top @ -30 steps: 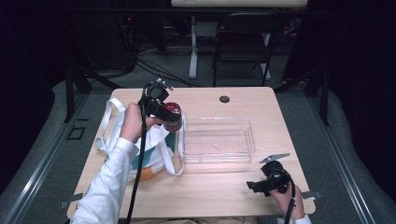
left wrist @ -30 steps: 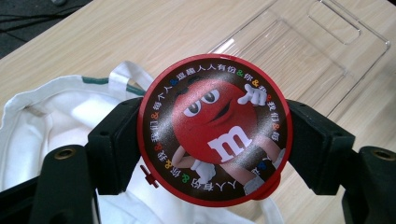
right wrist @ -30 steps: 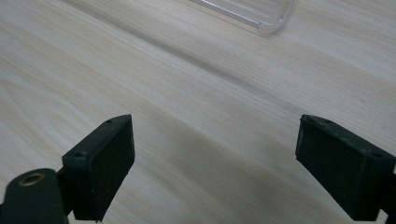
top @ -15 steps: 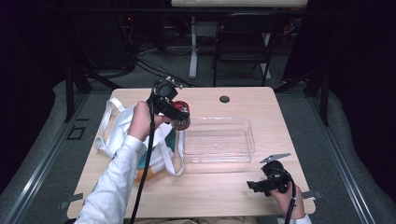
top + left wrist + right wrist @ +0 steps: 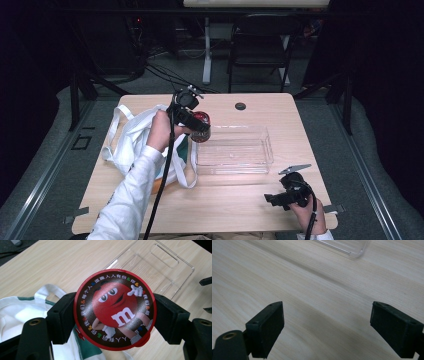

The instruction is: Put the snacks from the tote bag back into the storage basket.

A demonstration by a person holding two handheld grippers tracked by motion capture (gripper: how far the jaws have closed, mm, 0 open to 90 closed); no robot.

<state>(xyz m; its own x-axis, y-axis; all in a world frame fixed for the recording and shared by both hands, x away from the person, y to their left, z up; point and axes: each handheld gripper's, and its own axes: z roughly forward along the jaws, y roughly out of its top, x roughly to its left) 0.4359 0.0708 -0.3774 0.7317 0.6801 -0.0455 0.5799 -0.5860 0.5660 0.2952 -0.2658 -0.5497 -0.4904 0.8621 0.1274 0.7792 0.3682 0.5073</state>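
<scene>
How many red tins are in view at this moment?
1. The tin is clamped in the left claw, held above the table between the white bag and the clear tray. More may be hidden inside the bag.

right gripper [image 5: 327, 327] jaws wide apart, wooden table [image 5: 312, 290]; clear tray [image 5: 347, 246] (corner)

A pale, matt wood grain is shown by the surface [image 5: 317, 290]. The tray [image 5: 235, 150] is made of clear, glossy plastic. White cloth is seen in the bag [image 5: 15, 312]. A glossy printed lid is borne by the tin [image 5: 115, 308]; matt black pads [image 5: 268, 327] are seen on the right tool [image 5: 337, 330].
</scene>
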